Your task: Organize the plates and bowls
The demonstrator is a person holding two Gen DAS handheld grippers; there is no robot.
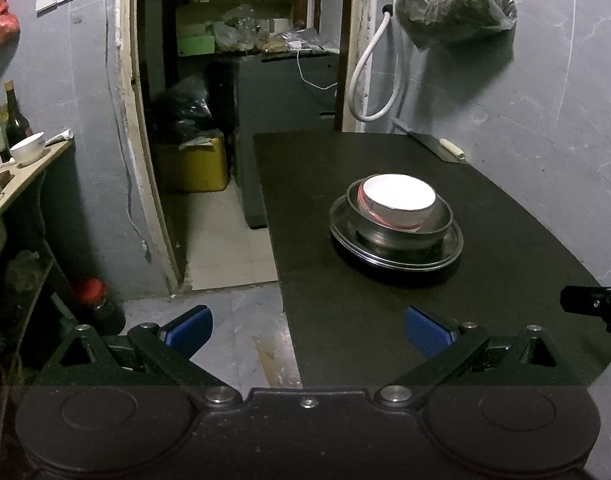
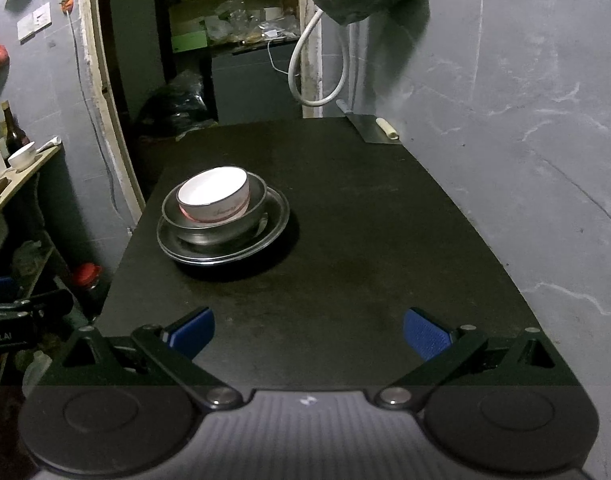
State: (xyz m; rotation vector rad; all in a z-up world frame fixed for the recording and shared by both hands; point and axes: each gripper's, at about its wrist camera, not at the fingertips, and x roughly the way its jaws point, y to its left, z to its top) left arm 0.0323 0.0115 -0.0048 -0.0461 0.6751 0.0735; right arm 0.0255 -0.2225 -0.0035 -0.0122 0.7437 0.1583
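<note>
A white bowl (image 2: 213, 196) sits inside a steel bowl (image 2: 215, 224), which rests on a stack of steel plates (image 2: 265, 232); the stack stands on the black desk (image 2: 345, 240), toward its left side; a cleaver (image 2: 371, 130) lies at the far right corner against the wall. The left hand-held gripper (image 1: 307, 330) hangs at the near left edge of the desk, jaws spread and empty; the right hand-held gripper (image 2: 308, 332) hovers over the near desk, jaws likewise spread, grasping nothing; both are well apart from the stack.
</note>
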